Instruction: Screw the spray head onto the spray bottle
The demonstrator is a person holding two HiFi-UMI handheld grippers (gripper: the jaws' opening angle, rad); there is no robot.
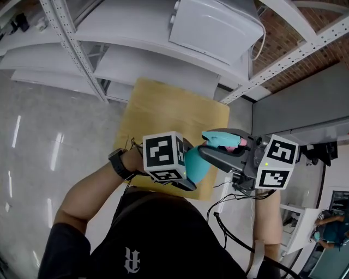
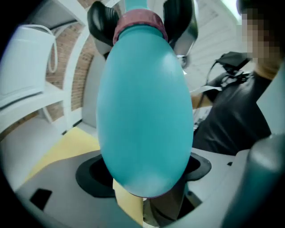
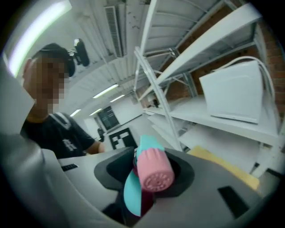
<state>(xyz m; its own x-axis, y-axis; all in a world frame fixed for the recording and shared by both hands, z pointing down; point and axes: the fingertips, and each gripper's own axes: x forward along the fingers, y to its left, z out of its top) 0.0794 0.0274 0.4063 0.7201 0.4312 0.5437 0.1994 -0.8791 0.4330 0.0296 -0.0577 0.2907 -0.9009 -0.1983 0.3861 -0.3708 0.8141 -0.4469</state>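
Clamping the teal spray bottle (image 2: 144, 111), left tongs (image 1: 192, 169) face right tongs (image 1: 217, 151) gripping the pink-tipped spray head (image 3: 150, 176).

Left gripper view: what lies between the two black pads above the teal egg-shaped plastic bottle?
A dark red collar, the base of the teal spray head, sits there atop the bottle; the left gripper view shows it.

The spray bottle (image 2: 144, 111) blocks most of the left gripper view, whose top edge cuts off the spray head (image 2: 135, 5)
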